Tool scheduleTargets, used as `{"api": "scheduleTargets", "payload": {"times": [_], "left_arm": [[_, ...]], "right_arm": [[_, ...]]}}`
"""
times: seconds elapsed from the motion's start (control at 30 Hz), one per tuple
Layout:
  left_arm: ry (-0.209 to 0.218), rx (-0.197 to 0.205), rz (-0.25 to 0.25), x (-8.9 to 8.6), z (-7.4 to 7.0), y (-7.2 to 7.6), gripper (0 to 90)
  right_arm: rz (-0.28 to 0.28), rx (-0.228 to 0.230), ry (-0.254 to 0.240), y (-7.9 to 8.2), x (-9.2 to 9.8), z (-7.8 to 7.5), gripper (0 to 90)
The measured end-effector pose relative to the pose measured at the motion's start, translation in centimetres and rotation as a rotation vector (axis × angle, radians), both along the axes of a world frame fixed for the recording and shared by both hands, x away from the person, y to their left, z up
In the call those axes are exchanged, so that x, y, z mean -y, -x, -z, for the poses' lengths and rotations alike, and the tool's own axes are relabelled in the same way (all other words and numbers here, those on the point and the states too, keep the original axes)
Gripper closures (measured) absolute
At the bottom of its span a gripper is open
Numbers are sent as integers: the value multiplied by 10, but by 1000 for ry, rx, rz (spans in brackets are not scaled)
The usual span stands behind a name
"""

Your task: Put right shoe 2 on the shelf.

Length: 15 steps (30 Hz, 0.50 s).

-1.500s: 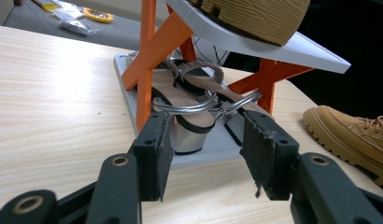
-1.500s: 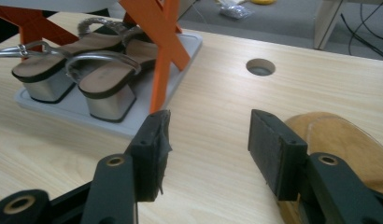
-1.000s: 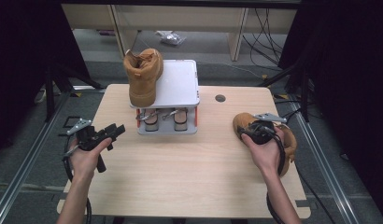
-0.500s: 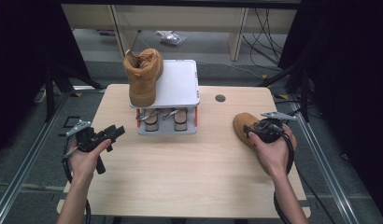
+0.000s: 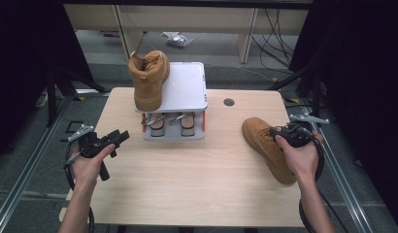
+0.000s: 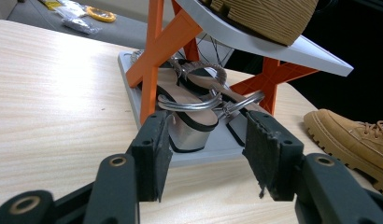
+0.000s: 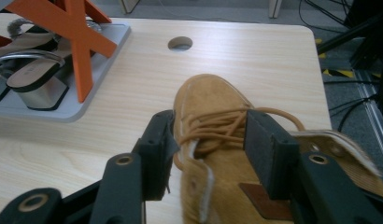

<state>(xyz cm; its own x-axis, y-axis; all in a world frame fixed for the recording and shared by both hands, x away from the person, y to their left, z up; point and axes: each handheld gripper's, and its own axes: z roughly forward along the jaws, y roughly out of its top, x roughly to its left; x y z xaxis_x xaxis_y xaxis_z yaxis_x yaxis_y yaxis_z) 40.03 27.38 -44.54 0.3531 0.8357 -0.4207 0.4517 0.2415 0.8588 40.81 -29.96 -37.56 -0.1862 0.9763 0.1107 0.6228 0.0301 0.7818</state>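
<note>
Near the worktop's (image 5: pixel 197 194) right edge, right tongs (image 7: pixel 208 149) straddle, wide, the tan boot's (image 5: pixel 265 145) laced collar, probably soft yet graspable; left tongs (image 6: pixel 206 156) gape empty.

We see a pale wooden table (image 5: pixel 187 194) with a small round hole (image 5: pixel 229 102) near its far edge, right of the middle. At the middle of that far edge stands a grey two-level rack (image 5: pixel 187 87) on orange crossed legs (image 6: pixel 154 65), and on its lower tray a pair of silver-heeled sandals (image 6: pixel 189 112) lies side by side. Beyond the table's far edge we make out a crumpled clear bag (image 5: pixel 175 39) and black cables (image 5: pixel 274 29) on the floor.
</note>
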Motion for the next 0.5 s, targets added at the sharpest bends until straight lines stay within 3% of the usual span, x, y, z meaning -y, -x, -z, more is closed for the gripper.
{"api": "scheduleTargets", "payload": {"times": [0.13, 0.17, 0.3, 0.33, 0.37, 0.47, 0.5], "left_arm": [[2, -2, -3, 0, 0, 0, 493], [2, -2, -3, -1, 0, 1, 493], [7, -2, -4, -1, 1, 0, 488], [6, -6, -7, -1, 1, 0, 487], [8, -8, -7, -1, 2, 0, 485], [9, -8, -6, -1, 2, 1, 484], [7, -7, -6, -1, 1, 1, 484]], "right_arm": [[2, 1, 19, -1, 12, 2, 539], [28, -13, 5, 1, 12, 2, 538], [37, -18, -37, 1, 17, 4, 531], [37, -21, -36, 1, 18, 3, 531], [16, -7, -3, 0, 21, 3, 531], [28, 0, 6, -1, 23, 1, 534], [53, -10, -31, 0, 22, 0, 534]]}}
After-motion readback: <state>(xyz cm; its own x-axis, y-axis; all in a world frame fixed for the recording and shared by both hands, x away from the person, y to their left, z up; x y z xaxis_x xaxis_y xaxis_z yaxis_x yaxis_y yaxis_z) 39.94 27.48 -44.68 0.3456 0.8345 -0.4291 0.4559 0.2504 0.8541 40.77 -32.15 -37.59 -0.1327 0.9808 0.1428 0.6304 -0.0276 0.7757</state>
